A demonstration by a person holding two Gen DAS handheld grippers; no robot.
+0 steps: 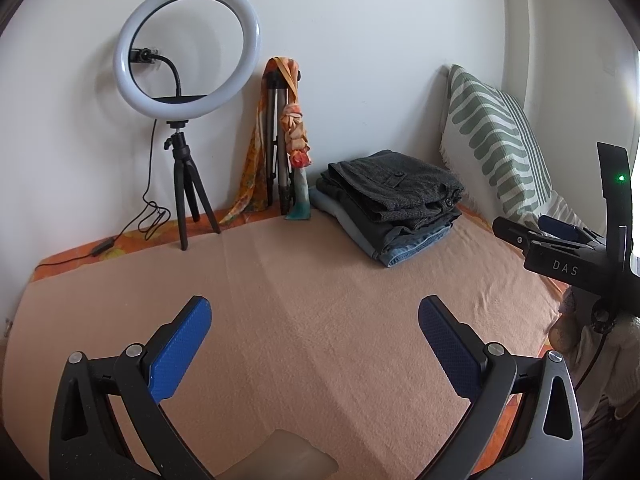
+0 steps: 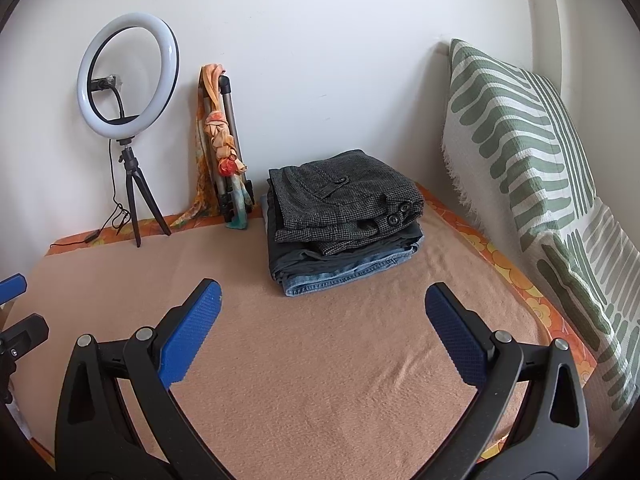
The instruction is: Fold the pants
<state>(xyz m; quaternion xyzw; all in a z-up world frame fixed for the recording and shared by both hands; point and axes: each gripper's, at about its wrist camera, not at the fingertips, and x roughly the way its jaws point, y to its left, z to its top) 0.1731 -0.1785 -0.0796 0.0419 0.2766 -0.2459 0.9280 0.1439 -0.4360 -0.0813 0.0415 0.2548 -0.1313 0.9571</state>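
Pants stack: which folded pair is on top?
The dark grey tweed pair, with buttons showing at its right edge, is on top. A plain dark pair lies under it, and the blue jeans are at the bottom.

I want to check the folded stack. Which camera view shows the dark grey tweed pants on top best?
The right wrist view: the dark grey tweed pants sit near centre, larger, with buttons visible. The left wrist view shows them farther off and right of centre.
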